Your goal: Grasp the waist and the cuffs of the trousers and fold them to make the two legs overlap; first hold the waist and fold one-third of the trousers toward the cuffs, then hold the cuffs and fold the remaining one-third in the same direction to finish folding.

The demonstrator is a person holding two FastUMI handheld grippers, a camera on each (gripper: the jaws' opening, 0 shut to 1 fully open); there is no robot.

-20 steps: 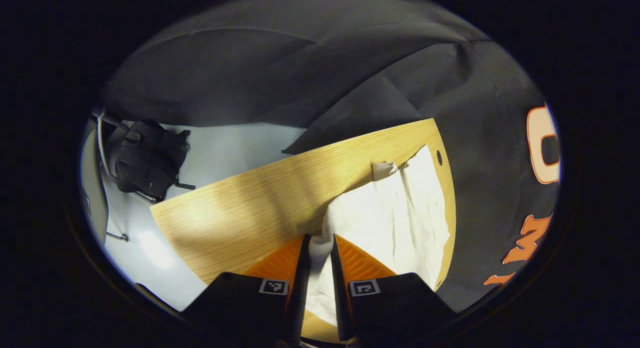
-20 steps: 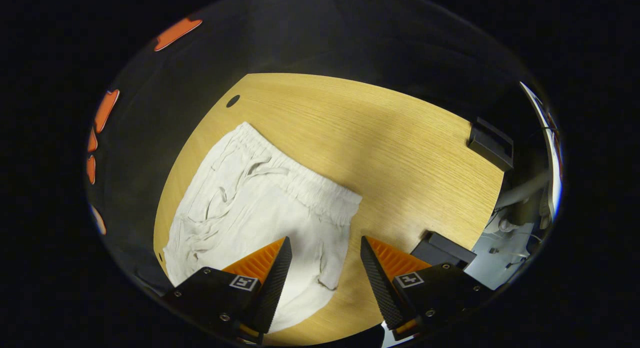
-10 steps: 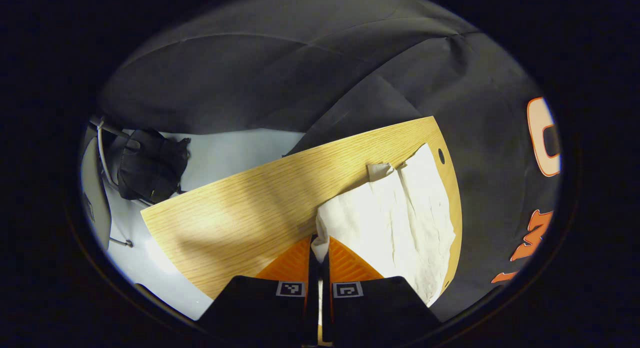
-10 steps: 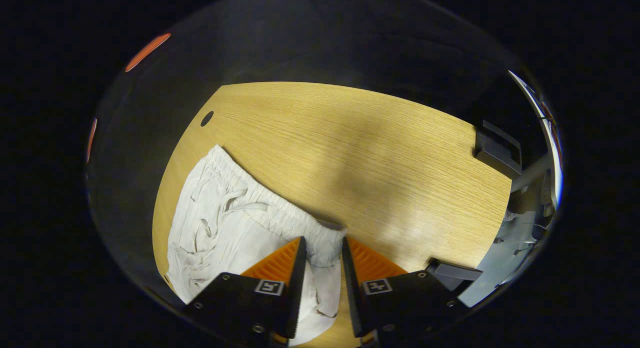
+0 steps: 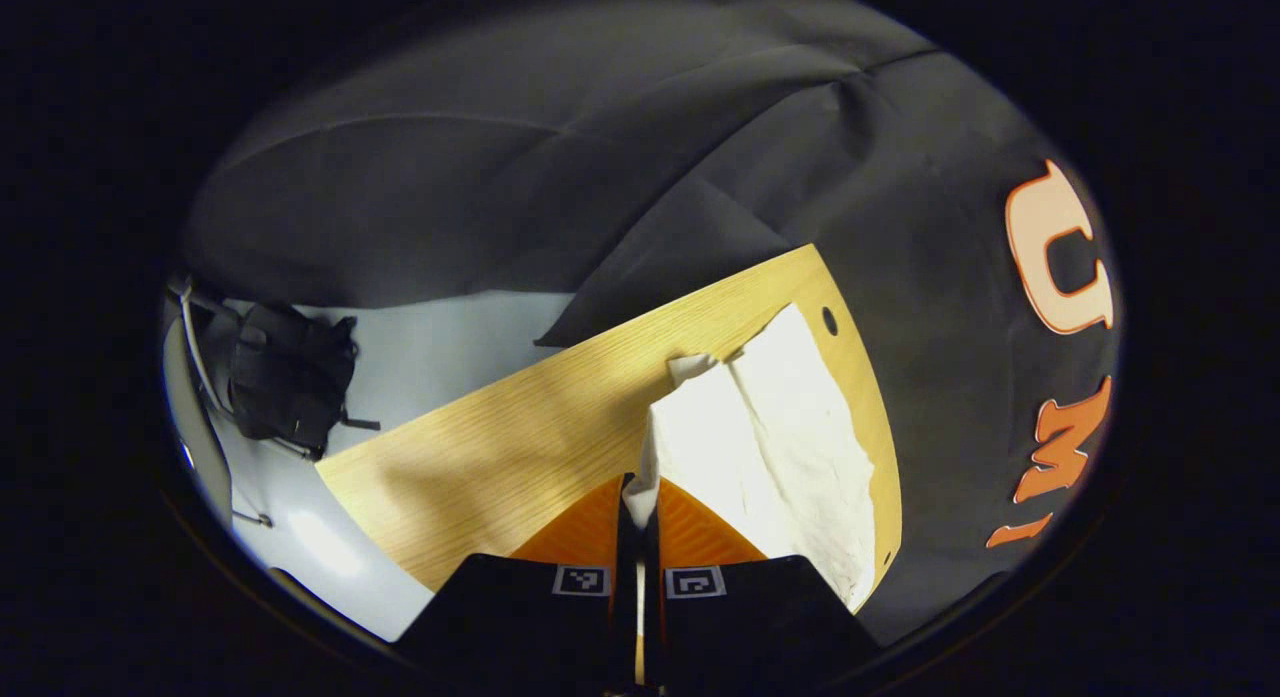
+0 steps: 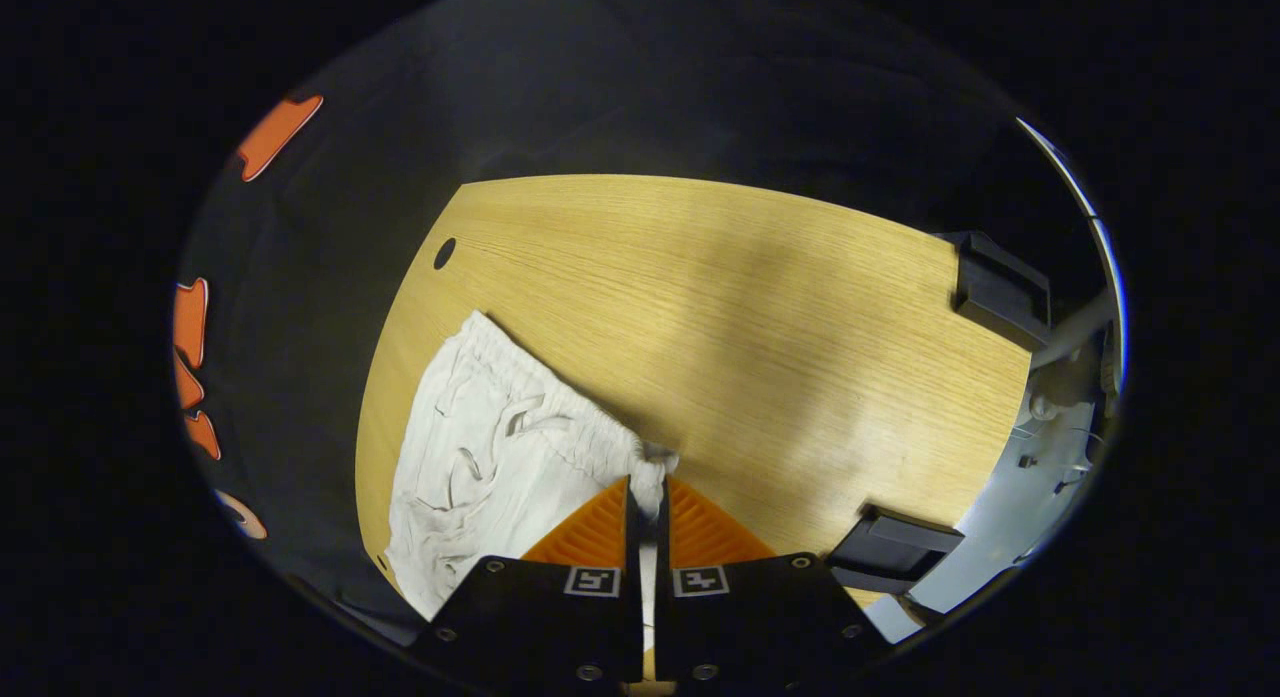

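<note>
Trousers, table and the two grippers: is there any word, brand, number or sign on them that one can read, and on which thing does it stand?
trousers: none; no word or tag shows on the white cloth.
table: none; plain wood grain.
left gripper: square coded markers, a pattern only, no words.
right gripper: the same kind of squares, no words.

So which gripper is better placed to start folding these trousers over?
Probably neither alone: the right gripper is shut on the gathered waist of the white trousers, and the left gripper is shut on the cuff end. If one leads, right, since it holds the waist.
</note>
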